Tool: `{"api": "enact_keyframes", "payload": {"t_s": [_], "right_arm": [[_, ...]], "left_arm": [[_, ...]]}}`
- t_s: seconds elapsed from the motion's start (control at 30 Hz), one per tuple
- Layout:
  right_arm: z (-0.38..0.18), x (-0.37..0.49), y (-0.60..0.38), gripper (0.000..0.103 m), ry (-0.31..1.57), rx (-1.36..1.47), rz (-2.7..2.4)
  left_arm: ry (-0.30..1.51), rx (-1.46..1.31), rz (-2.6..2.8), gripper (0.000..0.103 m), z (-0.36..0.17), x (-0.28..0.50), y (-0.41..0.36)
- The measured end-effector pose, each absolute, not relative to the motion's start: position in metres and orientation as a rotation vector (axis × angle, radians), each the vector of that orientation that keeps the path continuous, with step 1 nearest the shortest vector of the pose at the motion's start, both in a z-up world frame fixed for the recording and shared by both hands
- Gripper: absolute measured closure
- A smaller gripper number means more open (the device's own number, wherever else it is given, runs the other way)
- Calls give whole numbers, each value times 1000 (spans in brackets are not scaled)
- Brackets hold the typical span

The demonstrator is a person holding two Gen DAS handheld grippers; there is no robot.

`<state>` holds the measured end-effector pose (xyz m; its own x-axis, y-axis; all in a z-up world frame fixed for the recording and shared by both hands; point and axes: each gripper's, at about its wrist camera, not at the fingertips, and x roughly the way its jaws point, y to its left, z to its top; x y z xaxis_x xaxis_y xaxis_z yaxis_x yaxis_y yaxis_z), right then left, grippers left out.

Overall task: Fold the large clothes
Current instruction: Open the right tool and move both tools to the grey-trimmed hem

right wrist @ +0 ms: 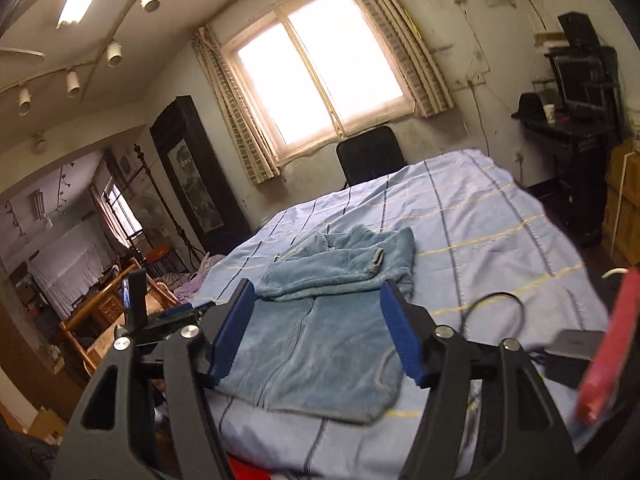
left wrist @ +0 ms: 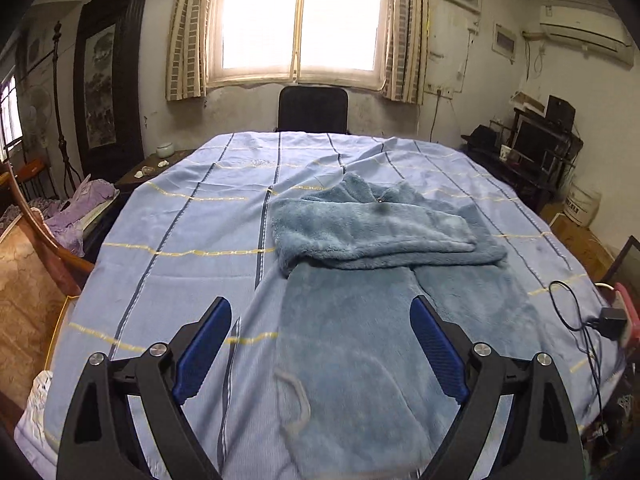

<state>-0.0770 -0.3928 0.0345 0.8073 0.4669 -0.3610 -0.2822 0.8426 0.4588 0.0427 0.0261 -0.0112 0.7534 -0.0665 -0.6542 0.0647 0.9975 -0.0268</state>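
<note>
Both grippers, left gripper [left wrist: 321, 312] and right gripper [right wrist: 318, 298]: black plastic linkage arms, silver pivot screws, ribbed blue finger pads [left wrist: 438, 350].

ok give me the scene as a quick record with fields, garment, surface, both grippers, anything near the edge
garment: fluffy blue fleece jacket, sleeves folded across the upper part, zip front facing up
surface: light blue striped sheet over a table
left gripper: open, nothing between the pads, above the jacket's lower part
right gripper: open, empty, above the jacket
near edge: black cable and charger on the sheet beside the jacket
</note>
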Motion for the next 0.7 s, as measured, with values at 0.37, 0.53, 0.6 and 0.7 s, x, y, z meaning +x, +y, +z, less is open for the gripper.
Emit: {"api": "enact_keyframes", "payload": {"t_s": [0.37,0.53,0.6,0.7], "right_arm": [[-43,-60,-389,29,687,493,442],[-77,-24,-383,36,783,555,424],[-87,-12,-381,36,813,566,420],[-99,4,-378,36,853,577,414]], "left_arm": [[851,-58,-31,11,-46,29,61],[922,-83,-49,11,-68,48,68],[956,-103,-74,12,-78,58,68],[1007,-143,-131,12,-91,71,64]]}}
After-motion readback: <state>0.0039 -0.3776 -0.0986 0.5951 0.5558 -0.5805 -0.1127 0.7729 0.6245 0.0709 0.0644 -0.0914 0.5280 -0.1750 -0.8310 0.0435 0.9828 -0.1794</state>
